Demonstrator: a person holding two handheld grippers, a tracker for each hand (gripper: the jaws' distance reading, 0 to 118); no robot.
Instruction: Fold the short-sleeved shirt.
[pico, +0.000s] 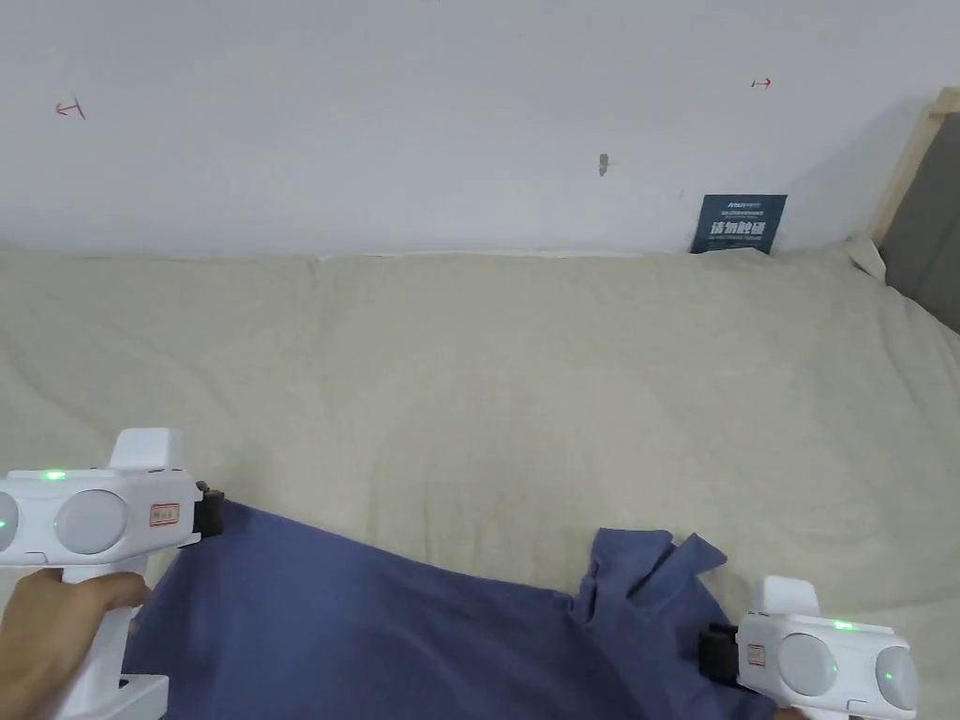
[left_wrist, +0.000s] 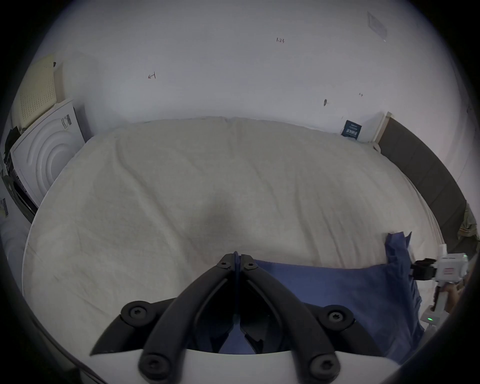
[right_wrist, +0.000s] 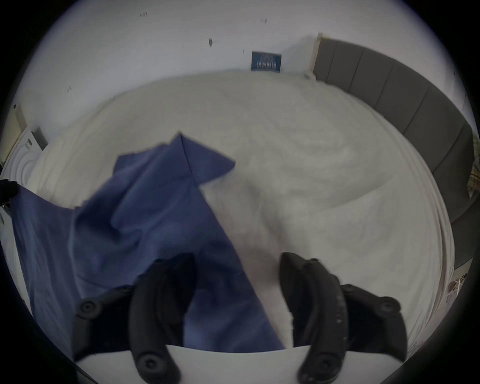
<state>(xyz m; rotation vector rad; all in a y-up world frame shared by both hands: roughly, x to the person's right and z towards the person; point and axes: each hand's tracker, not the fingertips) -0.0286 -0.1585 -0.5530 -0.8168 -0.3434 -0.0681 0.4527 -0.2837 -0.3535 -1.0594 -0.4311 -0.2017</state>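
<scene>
Blue shirt (pico: 375, 628) lies on the beige bed (pico: 487, 375), at its near edge. The left gripper (left_wrist: 237, 259) pinches a corner of the shirt; the right gripper (right_wrist: 237, 262) has its jaws spread over the other end.

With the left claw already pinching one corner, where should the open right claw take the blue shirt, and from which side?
Probably at the shirt's free edge by the bunched sleeve, coming from the person's right. In the right gripper view that edge runs between the open right claw's jaws, while the left claw pinches the opposite corner.
</scene>
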